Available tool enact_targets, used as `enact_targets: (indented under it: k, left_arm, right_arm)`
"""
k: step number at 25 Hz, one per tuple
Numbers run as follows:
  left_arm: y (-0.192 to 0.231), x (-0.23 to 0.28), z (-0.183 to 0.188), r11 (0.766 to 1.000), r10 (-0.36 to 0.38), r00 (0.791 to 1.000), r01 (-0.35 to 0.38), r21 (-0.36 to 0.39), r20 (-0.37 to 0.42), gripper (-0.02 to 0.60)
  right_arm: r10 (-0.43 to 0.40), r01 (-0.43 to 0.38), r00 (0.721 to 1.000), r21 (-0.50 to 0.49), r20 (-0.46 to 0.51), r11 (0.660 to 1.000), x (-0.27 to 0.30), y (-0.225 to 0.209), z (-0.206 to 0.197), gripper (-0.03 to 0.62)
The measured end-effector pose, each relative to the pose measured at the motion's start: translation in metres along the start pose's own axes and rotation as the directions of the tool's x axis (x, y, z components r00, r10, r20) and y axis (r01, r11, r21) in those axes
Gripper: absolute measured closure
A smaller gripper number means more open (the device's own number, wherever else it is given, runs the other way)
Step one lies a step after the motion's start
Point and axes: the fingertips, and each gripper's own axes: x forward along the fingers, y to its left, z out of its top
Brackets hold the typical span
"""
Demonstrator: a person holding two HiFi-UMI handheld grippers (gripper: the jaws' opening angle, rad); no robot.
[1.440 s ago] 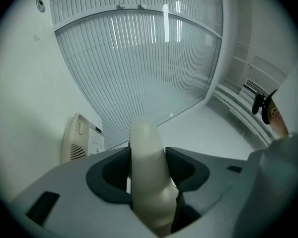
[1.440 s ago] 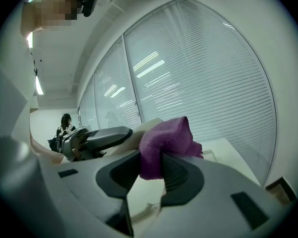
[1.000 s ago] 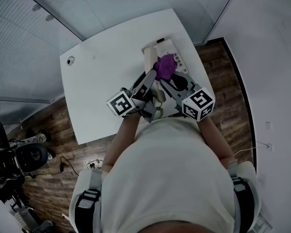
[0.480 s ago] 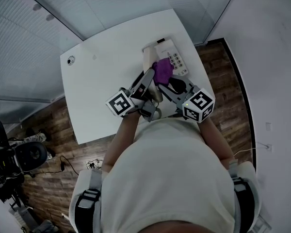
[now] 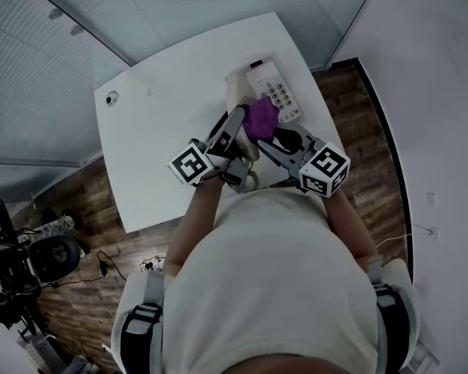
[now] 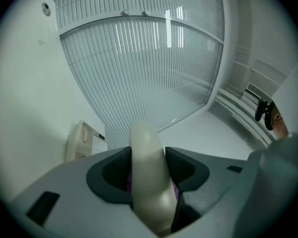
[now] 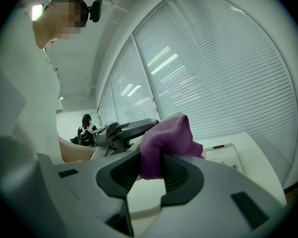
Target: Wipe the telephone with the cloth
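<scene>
The head view looks steeply down from well above onto the table [image 5: 156, 131], which fills the upper centre of the frame. Each gripper view rides close behind its own jaws, low, facing the blinds [image 6: 139, 68]. All three share the phone [image 5: 274, 92].

Bunched purple cloth [image 5: 260, 118] against cream handset [image 6: 148, 172], beside white telephone [image 5: 274, 93].

The cloth [image 5: 261, 118], at the middle of the head view, is purple. The telephone [image 5: 274, 92] just above it is cream-white with a grid of grey keys, and its handset [image 6: 145, 138] is plain cream. The left gripper [image 6: 148, 155] and right gripper [image 7: 151, 170] are grey with darker ribbed pads, and their 2 cubes bear black-and-white square markers. The table [image 5: 156, 131] is white, the floor [image 5: 70, 189] is brown wood planking, and the blinds [image 6: 139, 63] are pale with fine stripes.
</scene>
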Motion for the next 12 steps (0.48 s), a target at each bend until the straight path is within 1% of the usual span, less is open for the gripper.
enact_targets:
  k: [7,12]
  left_arm:
    - [0.001,0.001,0.004,1.000,-0.004,1.000,0.004,-0.002,0.001,0.354]
    - [0.002,0.001,0.008,1.000,0.001,1.000,-0.001,-0.004,0.017,0.354]
  right_arm:
    - [-0.006,0.006,1.000,0.008,-0.008,1.000,-0.001,-0.002,-0.003,0.467]
    - [-0.017,0.017,0.999,0.012,-0.037,1.000,-0.004,-0.003,-0.012,0.467]
